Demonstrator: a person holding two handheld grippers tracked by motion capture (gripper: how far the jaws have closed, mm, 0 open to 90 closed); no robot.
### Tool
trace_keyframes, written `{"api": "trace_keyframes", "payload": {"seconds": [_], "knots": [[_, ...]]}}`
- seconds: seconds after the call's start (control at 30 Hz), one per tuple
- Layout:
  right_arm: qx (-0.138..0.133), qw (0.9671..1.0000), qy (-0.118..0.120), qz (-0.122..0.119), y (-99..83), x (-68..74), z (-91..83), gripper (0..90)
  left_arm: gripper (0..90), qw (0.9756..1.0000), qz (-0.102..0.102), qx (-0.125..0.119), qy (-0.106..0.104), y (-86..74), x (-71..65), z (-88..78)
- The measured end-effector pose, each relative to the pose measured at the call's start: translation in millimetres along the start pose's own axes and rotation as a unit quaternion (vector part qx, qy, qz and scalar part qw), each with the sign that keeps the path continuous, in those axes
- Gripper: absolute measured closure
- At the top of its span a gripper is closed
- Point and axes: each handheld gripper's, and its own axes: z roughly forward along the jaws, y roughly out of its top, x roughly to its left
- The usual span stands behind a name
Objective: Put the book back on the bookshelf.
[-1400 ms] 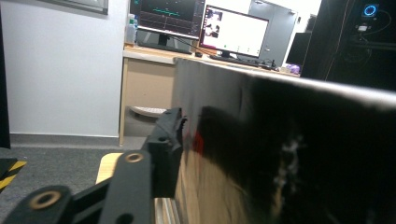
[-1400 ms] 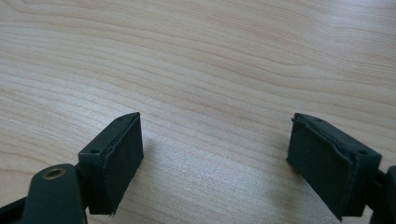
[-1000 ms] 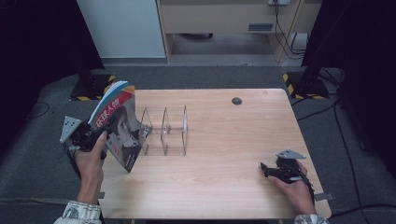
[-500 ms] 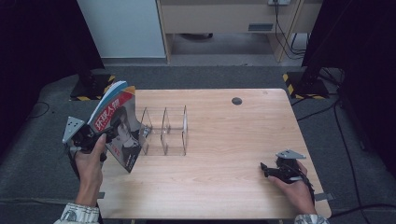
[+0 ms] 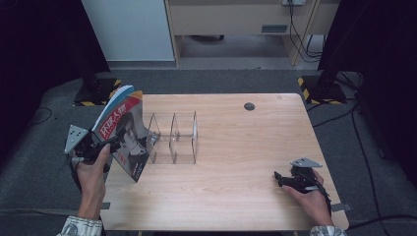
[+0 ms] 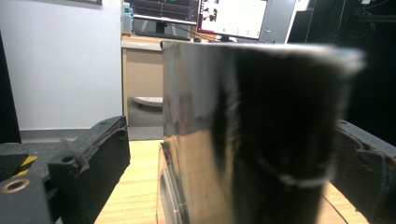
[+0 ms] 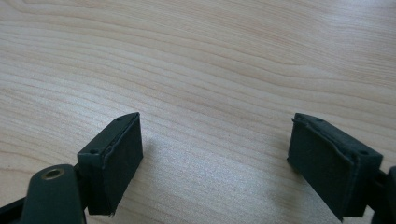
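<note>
Up close, the glossy red-and-white magazine (image 6: 252,135) blurs between the left gripper (image 5: 109,145)'s just-widened jaws, contact unclear; the right gripper (image 7: 215,158) gapes empty over the pale wooden table (image 7: 210,56).

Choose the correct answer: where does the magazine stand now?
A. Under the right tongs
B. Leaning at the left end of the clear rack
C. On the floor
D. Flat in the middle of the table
B: the magazine leans at the left end of the clear rack, between the open left tongs.
</note>
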Motion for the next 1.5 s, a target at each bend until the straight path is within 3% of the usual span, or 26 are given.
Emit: {"api": "trace_keyframes", "payload": {"seconds": [0.67,1.23,1.5], "knots": [[0.001,1.0,-0.001,0.001,0.0,0.1,0.0,17.0,3.7,0.9998,0.008,0.015,0.012,-13.8,5.5,-21.6],[0.012,0.9999,0.002,-0.008,1.7,2.5,3.3,6.6,2.7,0.999,0.02,0.039,0.012,-26.9,0.3,-43.4],[0.015,0.9999,0.002,-0.006,2.0,3.2,3.3,6.0,2.4,0.9983,0.025,0.052,0.009,-31.5,-4.5,-50.0]]}}
